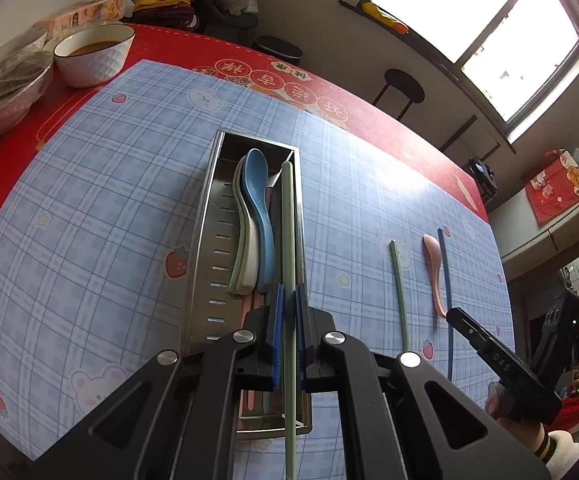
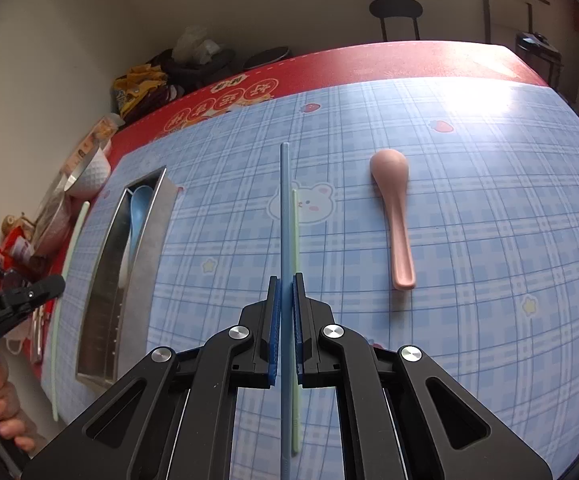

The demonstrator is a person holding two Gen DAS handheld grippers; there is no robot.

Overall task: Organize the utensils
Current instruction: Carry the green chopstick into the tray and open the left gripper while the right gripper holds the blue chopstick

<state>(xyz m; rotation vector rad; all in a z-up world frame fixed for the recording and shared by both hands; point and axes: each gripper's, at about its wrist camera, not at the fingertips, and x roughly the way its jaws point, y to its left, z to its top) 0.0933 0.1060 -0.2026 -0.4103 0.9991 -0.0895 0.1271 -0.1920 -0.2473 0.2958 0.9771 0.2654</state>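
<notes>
We see a red table (image 1: 389, 120) under a blue plaid mat (image 1: 89, 200) (cartoon bears), bearing a steel tray (image 1: 205, 232), pink spoon (image 2: 395, 216), green chopstick (image 1: 399, 296) and bowls (image 1: 93, 56).

Metal tray (image 1: 205, 240) at frame centre is largely filled by stacked spoons (image 1: 251, 220); only its right-hand lane is passable. Worktop (image 1: 101, 200) left of it lies open. Bowls (image 1: 93, 56) crowd the upper left. Pink spoon (image 2: 395, 208) and green chopstick (image 1: 399, 296) obstruct the right.

Brushed-metal utensil tray (image 1: 205, 240); matt plastic spoons (image 1: 255, 216) & chopsticks (image 2: 285, 208); smooth glossy tablecloth (image 1: 89, 200); ceramic bowl (image 1: 97, 60)
</notes>
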